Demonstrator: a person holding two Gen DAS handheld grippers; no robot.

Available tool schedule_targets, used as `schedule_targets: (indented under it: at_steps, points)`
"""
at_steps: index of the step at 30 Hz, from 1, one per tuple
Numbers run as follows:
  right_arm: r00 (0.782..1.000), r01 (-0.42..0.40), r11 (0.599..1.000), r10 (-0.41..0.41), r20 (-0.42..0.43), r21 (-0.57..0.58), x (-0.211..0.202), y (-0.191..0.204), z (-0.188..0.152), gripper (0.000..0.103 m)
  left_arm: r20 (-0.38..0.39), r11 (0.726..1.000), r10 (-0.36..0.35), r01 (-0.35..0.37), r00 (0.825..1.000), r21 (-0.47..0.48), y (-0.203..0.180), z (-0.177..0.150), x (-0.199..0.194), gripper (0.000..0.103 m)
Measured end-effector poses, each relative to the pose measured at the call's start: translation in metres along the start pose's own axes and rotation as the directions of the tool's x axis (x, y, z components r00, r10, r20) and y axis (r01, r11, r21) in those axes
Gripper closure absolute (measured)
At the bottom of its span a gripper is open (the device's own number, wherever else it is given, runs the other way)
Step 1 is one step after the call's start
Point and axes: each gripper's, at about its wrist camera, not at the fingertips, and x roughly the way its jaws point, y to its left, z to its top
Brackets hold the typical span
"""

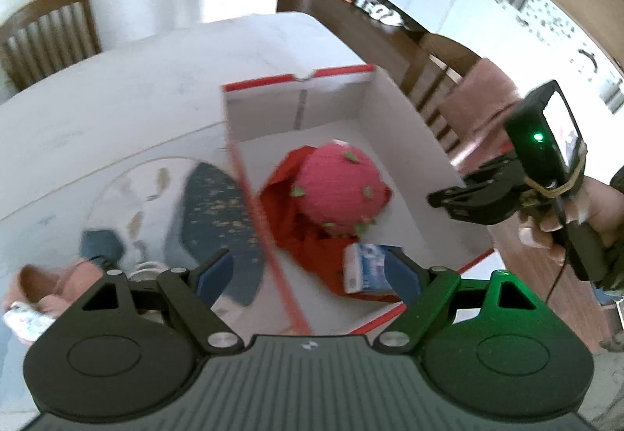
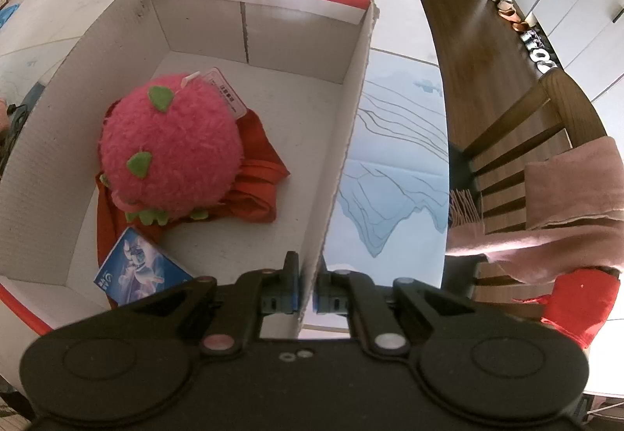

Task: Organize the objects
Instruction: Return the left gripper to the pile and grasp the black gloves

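A white cardboard box with a red rim [image 1: 405, 111] [image 2: 218, 22] stands on the table. Inside lie a pink plush dragon fruit [image 1: 339, 189] [image 2: 167, 150] on a red cloth [image 1: 308, 251] [image 2: 257, 177], and a small blue-and-white card box [image 1: 364, 267] [image 2: 140, 271]. My left gripper [image 1: 308, 271] is open, hovering over the box's left wall above the card box. My right gripper [image 2: 308, 290] is shut on the box's right wall [image 2: 351, 119]; it also shows in the left wrist view [image 1: 440, 197].
A patterned table mat [image 2: 394, 142] lies right of the box. A round plate and blue cloth [image 1: 195, 205] lie left of it, with small items [image 1: 27, 318] at the front left. A wooden chair with a pink blanket [image 2: 565, 189] stands at the table's right.
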Motion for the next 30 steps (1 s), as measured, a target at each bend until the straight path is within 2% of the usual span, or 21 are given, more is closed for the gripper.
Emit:
schedule_targets:
  at_steps: [3, 11, 18, 20, 25, 30]
  points:
    - [1.000, 0.001, 1.000, -0.001, -0.001, 0.002, 0.000, 0.000, 0.000, 0.098, 0.024, 0.999, 0.030, -0.029, 0.999, -0.041, 0.021, -0.012, -0.008, 0.018]
    - [1.000, 0.004, 1.000, -0.004, -0.005, -0.001, 0.000, 0.001, 0.000, 0.098, 0.019, 0.978, 0.134, -0.129, 0.991, -0.164, 0.089, -0.052, -0.018, 0.018]
    - [1.000, 0.011, 1.000, -0.011, -0.008, -0.003, 0.001, 0.002, 0.001, 0.097, 0.005, 0.938, 0.224, -0.214, 0.975, -0.274, 0.145, -0.085, -0.016, 0.018]
    - [1.000, 0.011, 1.000, -0.011, -0.008, -0.003, 0.001, 0.002, 0.001, 0.097, 0.001, 0.926, 0.248, -0.236, 0.969, -0.294, 0.157, -0.094, -0.013, 0.012]
    - [1.000, 0.019, 1.000, -0.019, -0.008, -0.005, 0.001, 0.003, 0.001, 0.097, -0.017, 0.896, 0.312, -0.300, 0.950, -0.327, 0.185, -0.115, -0.002, 0.006]
    - [1.000, 0.022, 1.000, -0.022, -0.009, -0.004, 0.000, 0.003, 0.001, 0.097, -0.063, 0.889, 0.319, -0.321, 0.946, -0.326, 0.200, -0.132, 0.016, 0.005]
